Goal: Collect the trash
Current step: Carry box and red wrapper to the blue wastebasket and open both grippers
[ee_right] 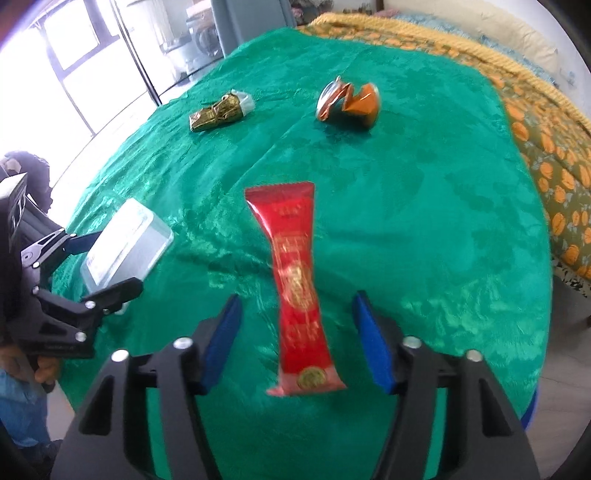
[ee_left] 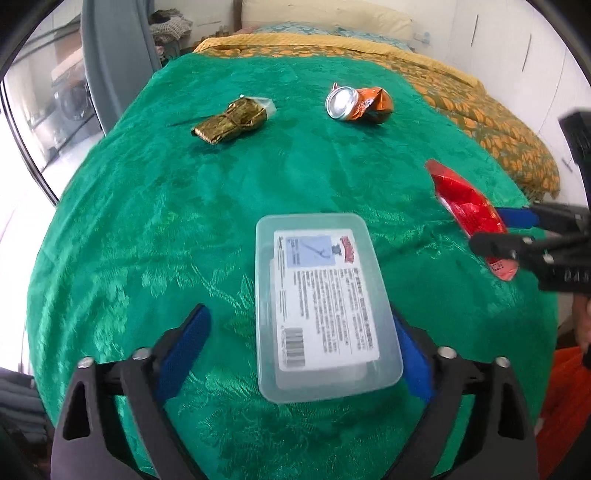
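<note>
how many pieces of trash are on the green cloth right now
4: clear plastic box between the left gripper's fingers, red wrapper between the right's, gold wrapper and crushed can farther back.

A glossy green patterned cloth (ee_left: 155, 229) is covering the table. Beyond the cloth's far edge, a yellow-and-orange patterned bedspread (ee_left: 491, 122) is lying across a bed, with a cream pillow (ee_left: 325, 18) sitting further behind it. To the far left of the cloth, a grey upright panel (ee_left: 114, 51) is standing, and a bright glass door (ee_right: 85, 48) is letting daylight in beside it.
</note>
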